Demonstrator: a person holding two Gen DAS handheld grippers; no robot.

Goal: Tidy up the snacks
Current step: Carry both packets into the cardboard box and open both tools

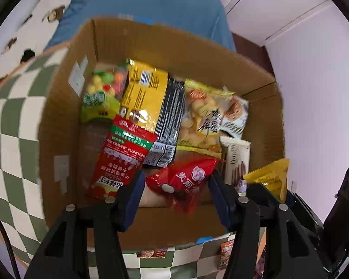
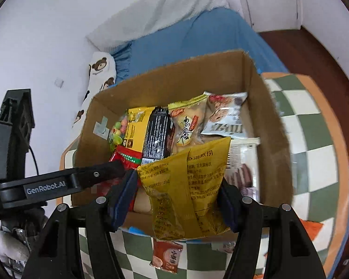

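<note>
A cardboard box (image 1: 62,107) stands on the green-and-white checked table and holds several snack packets: a candy bag (image 1: 100,93), a yellow packet (image 1: 144,93), a black packet (image 1: 169,116) and a large red packet (image 1: 121,158). My left gripper (image 1: 174,190) is shut on a small red snack packet (image 1: 186,181) over the box's near edge. My right gripper (image 2: 179,193) is shut on a yellow snack packet (image 2: 186,186) over the box (image 2: 274,139), just right of the left gripper (image 2: 100,174). The yellow packet also shows in the left wrist view (image 1: 270,176).
Loose snack packets lie on the checked table (image 2: 314,139) in front of the box, among them an orange packet (image 2: 167,255). A blue bed (image 2: 186,41) with a bear-print pillow (image 2: 100,76) lies behind the box. White walls and a dark wooden floor surround.
</note>
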